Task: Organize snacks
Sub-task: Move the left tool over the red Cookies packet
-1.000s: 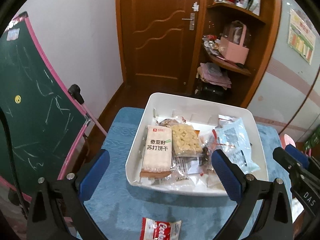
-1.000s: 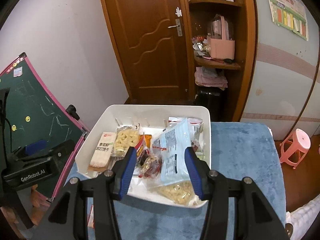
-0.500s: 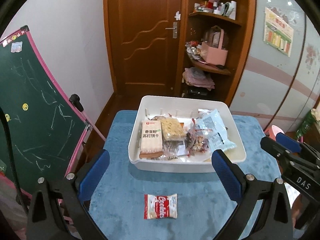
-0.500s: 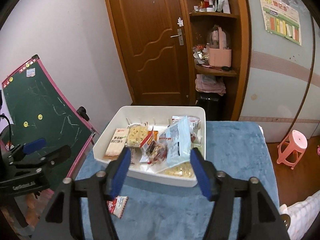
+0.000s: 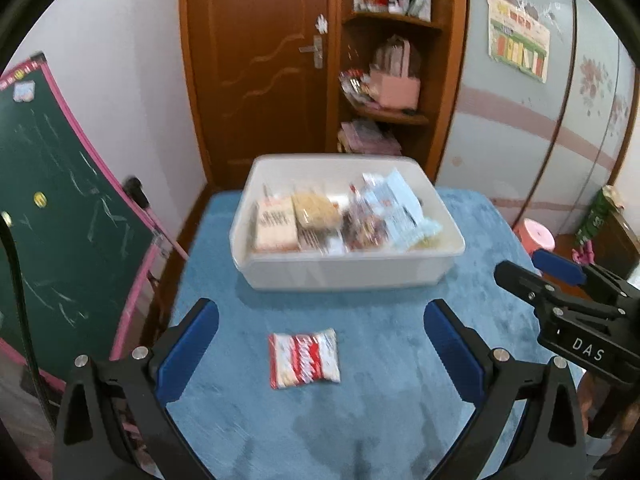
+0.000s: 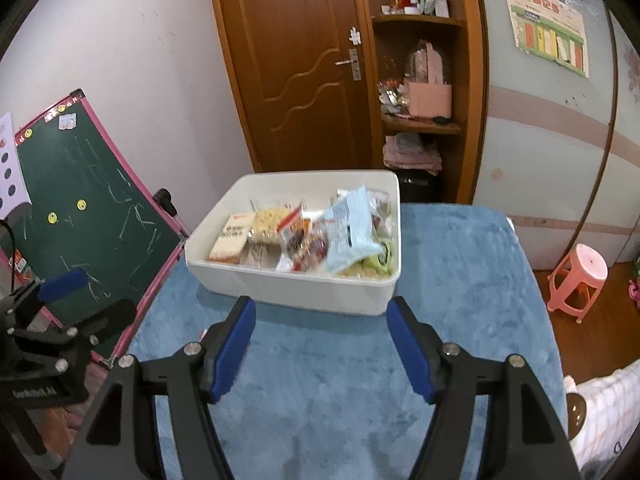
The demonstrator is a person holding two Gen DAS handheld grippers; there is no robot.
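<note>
Red-and-white snack packet (image 5: 304,358) flat on the blue bench (image 5: 384,412), alone, near the white bin (image 5: 344,272) of snacks. Left gripper (image 5: 320,340) spread wide, empty, astride it. Right gripper (image 6: 322,344) opening, nothing between. Best lowered squarely, pinched mid-packet, lifted over the rim.

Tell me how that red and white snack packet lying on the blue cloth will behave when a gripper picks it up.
The red and white snack packet looks thin and flat, so probably light. Its crinkly film wrapper will likely flex and may slip between pads. Lying flat on the soft blue cloth, it won't roll, but its low edges could be hard to catch.
</note>
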